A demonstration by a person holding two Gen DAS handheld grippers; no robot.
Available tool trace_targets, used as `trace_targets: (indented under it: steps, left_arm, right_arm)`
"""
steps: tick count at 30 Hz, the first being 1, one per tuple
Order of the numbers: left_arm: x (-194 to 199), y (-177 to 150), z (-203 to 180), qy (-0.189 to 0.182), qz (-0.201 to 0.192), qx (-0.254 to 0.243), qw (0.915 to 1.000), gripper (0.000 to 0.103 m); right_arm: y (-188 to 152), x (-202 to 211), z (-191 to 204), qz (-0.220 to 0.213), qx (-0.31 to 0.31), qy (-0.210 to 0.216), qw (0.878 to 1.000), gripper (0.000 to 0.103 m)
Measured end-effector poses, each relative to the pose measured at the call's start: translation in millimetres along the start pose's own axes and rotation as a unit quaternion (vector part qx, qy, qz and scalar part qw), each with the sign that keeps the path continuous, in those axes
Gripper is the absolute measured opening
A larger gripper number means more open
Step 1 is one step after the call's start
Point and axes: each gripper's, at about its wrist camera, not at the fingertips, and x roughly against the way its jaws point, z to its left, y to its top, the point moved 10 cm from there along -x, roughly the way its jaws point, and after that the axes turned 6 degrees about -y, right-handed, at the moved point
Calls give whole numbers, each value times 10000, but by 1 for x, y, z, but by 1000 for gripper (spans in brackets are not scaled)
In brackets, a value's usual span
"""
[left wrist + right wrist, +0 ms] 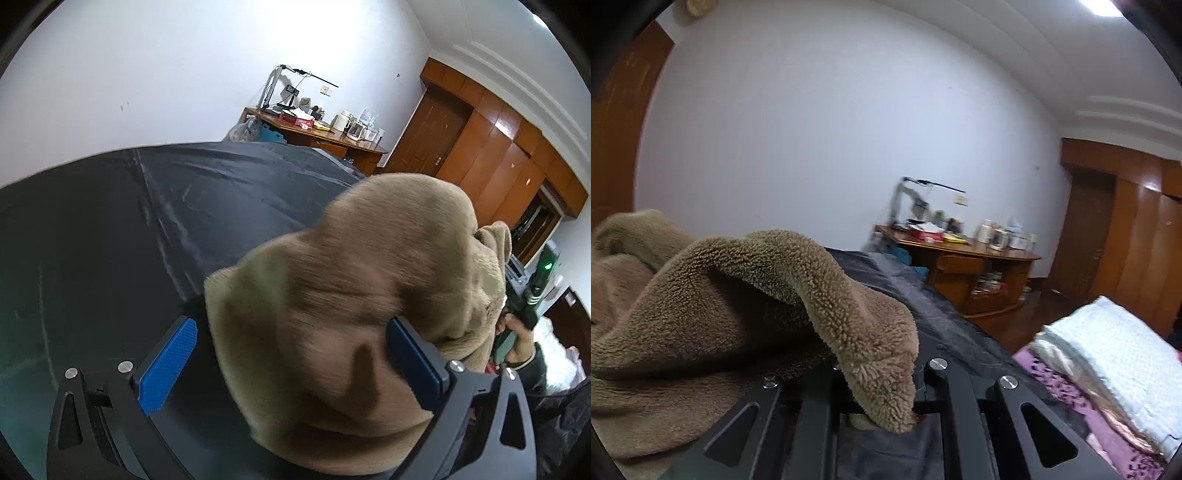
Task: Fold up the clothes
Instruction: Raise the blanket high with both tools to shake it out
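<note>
Our left gripper [291,354] gapes wide around the brown fleece [369,280], which blocks the dark sheet [147,229]. Our right gripper [882,413] pinches a fleece edge; the desk [964,254] sits at two o'clock.

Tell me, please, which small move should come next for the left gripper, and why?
Probably close the left gripper on the brown fleece garment. Its blue pads stand wide apart with the fleece bunched between them, not pinched, while the right gripper already seems shut on a corner of it above the dark sheet.
</note>
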Motion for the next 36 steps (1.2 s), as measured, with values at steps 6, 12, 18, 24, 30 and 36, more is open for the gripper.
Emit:
trace_targets:
  steps: [6,12,18,24,30,36]
  left_arm:
    - [1,-3,-22,-331,-45,-360,9988,103]
    - [-4,-3,-72,120,-453,-2296,9721,103]
    - [-13,-25,-101,-240,139,-2680,9630,103]
    - [-38,-11,-101,-1321,582,-1194,9823,84]
    - [-55,-1,-106,-1718,721,-94,9825,17]
    - [-13,25,-114,-1565,-16,-57,9877,12]
  right_arm:
    - [-22,-29,-50,539,-480,-782,9943,12]
    - [-33,-45,-50,700,-350,-769,9940,12]
    - [-33,-49,-41,728,-262,-688,9946,12]
    - [-36,-56,-40,796,-175,-555,9951,12]
    - [-37,-54,-34,752,20,-534,9957,12]
    - [-27,-44,-39,558,-89,-507,9971,12]
